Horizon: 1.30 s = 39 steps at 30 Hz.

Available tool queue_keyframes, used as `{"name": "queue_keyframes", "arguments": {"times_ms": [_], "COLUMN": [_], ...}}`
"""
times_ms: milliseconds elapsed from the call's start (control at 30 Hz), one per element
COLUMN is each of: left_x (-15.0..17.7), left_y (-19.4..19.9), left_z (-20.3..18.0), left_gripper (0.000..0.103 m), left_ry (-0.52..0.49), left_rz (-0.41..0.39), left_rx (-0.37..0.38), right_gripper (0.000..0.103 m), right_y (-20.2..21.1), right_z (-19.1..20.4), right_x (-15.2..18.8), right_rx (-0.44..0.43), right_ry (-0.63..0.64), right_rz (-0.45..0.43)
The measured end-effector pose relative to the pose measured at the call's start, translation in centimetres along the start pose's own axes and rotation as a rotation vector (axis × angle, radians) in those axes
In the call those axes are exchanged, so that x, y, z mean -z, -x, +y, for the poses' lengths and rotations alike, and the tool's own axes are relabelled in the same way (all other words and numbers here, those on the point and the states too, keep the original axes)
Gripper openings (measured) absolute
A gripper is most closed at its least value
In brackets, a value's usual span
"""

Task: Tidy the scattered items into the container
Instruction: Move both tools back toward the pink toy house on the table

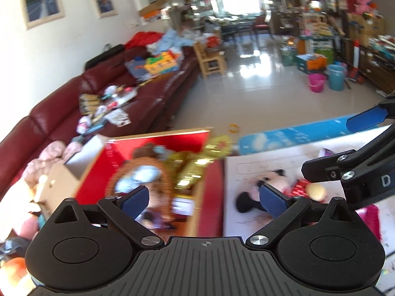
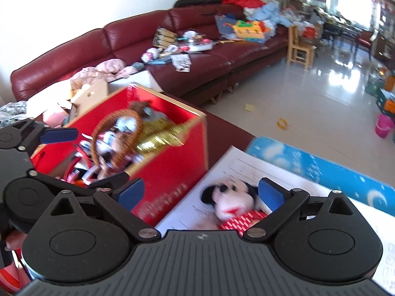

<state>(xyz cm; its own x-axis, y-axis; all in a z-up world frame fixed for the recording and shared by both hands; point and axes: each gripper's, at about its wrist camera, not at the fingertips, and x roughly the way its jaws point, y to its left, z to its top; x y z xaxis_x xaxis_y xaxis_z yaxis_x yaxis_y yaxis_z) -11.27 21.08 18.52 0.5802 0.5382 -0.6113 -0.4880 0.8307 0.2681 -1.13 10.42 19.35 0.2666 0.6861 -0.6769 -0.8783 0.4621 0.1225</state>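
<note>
Both your tools, left tool (image 1: 204, 197) and right tool (image 2: 200, 194), gape empty; mouse plush (image 2: 230, 201) lies at the red box's (image 2: 170, 172) three o'clock.

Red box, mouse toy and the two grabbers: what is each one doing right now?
Red box: open on top, toys piled inside.
Mouse toy: lying on white paper, outside the box.
Left gripper: open, empty.
Right gripper: open, nothing gripped, the mouse toy just ahead.

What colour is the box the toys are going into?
Red, with tan cardboard edges: the box shows best in the right wrist view.
</note>
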Motion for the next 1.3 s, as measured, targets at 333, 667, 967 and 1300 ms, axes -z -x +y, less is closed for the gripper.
{"name": "queue_keyframes", "arguments": {"times_ms": [333, 667, 967, 1300], "left_x": [2.8, 4.4, 4.7, 7.4], "left_y": [-3.4, -8.2, -12.1, -15.2], "left_z": [-11.2, -18.3, -22.2, -24.2], "left_gripper": [0.101, 0.101, 0.097, 0.096], "left_ry": [-0.192, -0.322, -0.387, -0.455], "left_rz": [0.058, 0.114, 0.153, 0.257], "left_rx": [0.138, 0.186, 0.189, 0.242], "right_gripper": [0.086, 0.069, 0.045, 0.031], "right_y": [0.2, -0.6, -3.1, -4.4], "right_z": [-10.0, -14.6, -14.6, -16.0], "right_x": [11.3, 19.6, 24.1, 24.8], "right_rx": [0.147, 0.176, 0.107, 0.083], "right_ry": [-0.255, -0.506, -0.628, -0.687], "right_rz": [0.12, 0.211, 0.315, 0.307]}}
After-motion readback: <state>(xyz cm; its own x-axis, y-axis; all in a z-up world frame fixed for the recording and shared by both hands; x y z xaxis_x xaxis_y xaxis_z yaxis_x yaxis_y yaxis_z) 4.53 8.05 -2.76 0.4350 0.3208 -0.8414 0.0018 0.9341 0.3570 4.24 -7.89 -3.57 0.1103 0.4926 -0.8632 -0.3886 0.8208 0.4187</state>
